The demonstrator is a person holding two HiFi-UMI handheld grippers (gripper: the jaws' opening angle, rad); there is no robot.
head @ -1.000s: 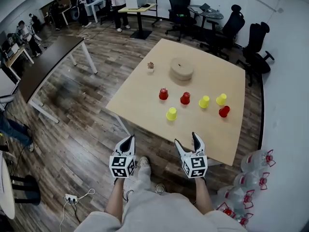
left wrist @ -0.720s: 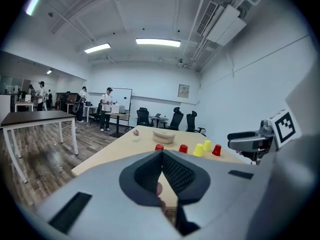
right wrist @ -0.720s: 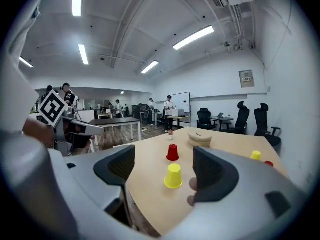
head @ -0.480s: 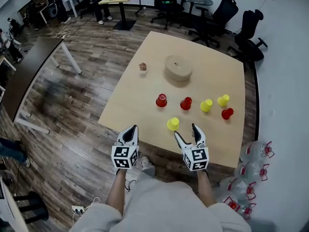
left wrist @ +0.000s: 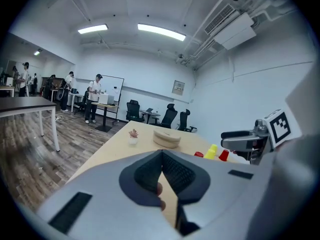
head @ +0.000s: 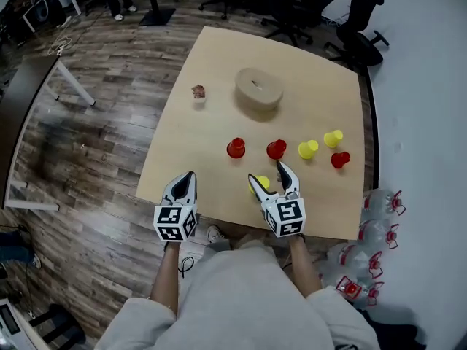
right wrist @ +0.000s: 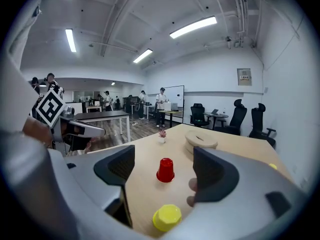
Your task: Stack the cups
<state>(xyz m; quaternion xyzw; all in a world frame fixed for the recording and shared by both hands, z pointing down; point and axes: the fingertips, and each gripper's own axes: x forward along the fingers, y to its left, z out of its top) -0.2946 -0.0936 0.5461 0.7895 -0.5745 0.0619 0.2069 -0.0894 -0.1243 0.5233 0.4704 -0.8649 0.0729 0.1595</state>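
Cups [head: 276,149] on table [head: 197,159]; box [head: 258,88] behind (plant [head: 198,92] left of it).

The person is wearing a pale grey-beige top [head: 233,305] with short sleeves [head: 142,319]. The left gripper [head: 188,175] and the right gripper [head: 268,172] are showing light grey, smoothly moulded plastic shells that taper to pointed jaws, black with white edges. Each is carrying a white cube [head: 174,223] printed with black square markers. Black ribbed pads [right wrist: 117,166] are lining the inner faces, and narrow dark rectangular slots [left wrist: 70,211] are sitting in the grey housing.
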